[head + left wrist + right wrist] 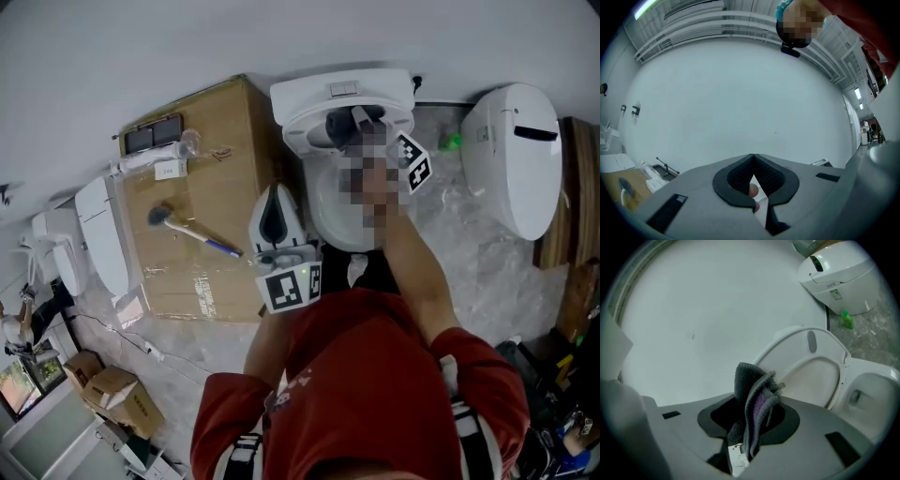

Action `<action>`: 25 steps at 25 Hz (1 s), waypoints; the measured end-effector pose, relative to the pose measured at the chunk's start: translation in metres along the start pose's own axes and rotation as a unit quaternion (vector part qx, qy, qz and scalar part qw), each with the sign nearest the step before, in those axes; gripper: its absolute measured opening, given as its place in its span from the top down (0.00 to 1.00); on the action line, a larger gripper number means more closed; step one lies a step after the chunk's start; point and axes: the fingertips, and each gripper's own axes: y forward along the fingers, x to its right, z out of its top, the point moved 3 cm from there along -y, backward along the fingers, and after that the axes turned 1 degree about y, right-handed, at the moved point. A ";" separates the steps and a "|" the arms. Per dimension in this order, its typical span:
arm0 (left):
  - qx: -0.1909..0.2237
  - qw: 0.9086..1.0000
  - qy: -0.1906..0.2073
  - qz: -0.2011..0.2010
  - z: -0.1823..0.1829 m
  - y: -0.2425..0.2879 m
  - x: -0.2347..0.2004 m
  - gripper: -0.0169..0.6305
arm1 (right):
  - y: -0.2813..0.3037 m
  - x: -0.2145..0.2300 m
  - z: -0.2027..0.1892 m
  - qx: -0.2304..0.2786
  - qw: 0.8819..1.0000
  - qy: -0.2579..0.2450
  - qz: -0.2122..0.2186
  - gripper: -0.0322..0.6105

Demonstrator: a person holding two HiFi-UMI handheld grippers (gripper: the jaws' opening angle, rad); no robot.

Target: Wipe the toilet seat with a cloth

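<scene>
Cardboard box [234, 141]: far left, beside the toilet, with a brush [192, 230] lying on it; neither matters to us now.
Left gripper [753, 159]: jaws pressed together on nothing, held level in front of us, clear of the toilet.
Toilet seat [806, 350]: seems to us tipped up against the cistern [342, 94], with the bowl [869, 390] open beside it.
Cloth [745, 380]: grey, bunched, pinched in the right gripper [757, 416]; its free end sticks up past the tips, near the seat but apart from it.
Right gripper: jaws clamped on the cloth, aimed toward the seat.
Second toilet [511, 159]: well off to the right, out of our way.
Risk, grip: we hold only a fold of the bunch, so a hard rub could drag the cloth out.
Risk, seat: a push on the upright seat could swing it down, and our left gripper is not steadying it.
Risk, contact: the hard jaw tips may scrape the plastic if the cloth folds back.
</scene>
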 end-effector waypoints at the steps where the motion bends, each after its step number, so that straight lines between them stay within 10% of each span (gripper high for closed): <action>1: -0.001 1.000 -0.002 0.000 0.002 0.001 0.004 0.95 | -0.002 0.001 0.000 -0.004 1.000 -0.012 -0.004 0.77; 17: 0.019 0.999 -0.030 -0.013 0.041 0.005 0.036 0.95 | -0.148 -0.077 0.066 0.010 0.977 -0.202 0.071 0.77; 20: 0.023 0.999 -0.031 -0.023 0.046 0.005 0.043 0.95 | -0.192 -0.104 0.069 0.055 0.937 -0.339 0.069 0.77; 25: 0.026 0.998 -0.027 -0.041 0.049 0.008 0.052 0.95 | -0.240 -0.139 0.050 0.107 0.803 -0.581 0.079 0.77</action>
